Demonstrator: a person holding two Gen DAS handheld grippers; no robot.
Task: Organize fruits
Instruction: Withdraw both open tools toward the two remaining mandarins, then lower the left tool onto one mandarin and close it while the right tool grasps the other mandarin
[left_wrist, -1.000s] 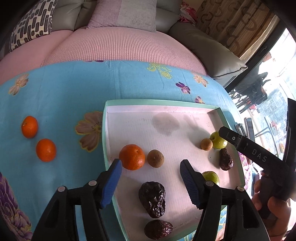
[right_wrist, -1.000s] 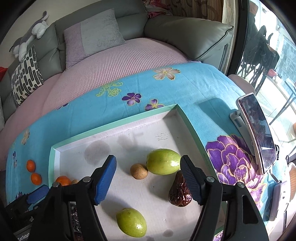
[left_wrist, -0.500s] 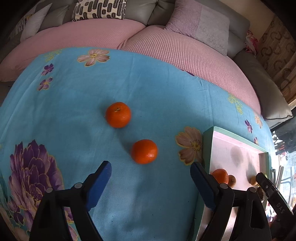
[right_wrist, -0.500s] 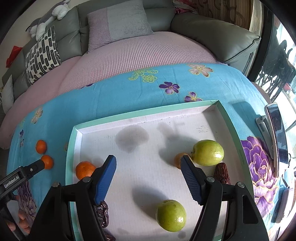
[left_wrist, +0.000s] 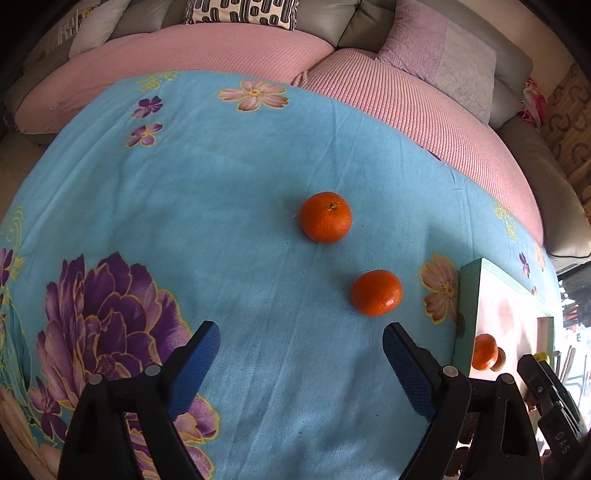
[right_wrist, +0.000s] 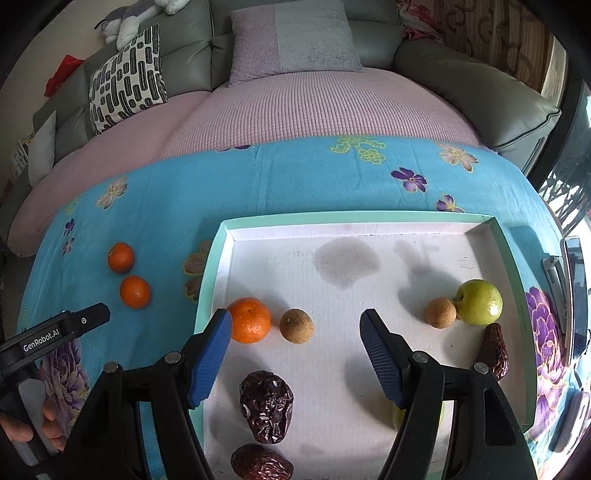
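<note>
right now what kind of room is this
Most likely a home living room: a grey sofa with cushions curves behind a table under a blue floral cloth, with a fruit tray on top.

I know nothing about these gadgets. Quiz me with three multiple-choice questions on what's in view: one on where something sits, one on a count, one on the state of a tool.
1. Where is the green apple?
A. on the blue cloth
B. in the tray
C. on the sofa

2. How many oranges lie on the blue cloth, outside the tray?
A. two
B. three
C. none

3. How do the jaws of the left gripper stand?
A. shut on an orange
B. shut on nothing
C. open, holding nothing

Answers: 1 B, it rests beside a small brown fruit inside the rim. 2 A, a far orange and a near orange. 3 C, only cloth shows between them.
</note>
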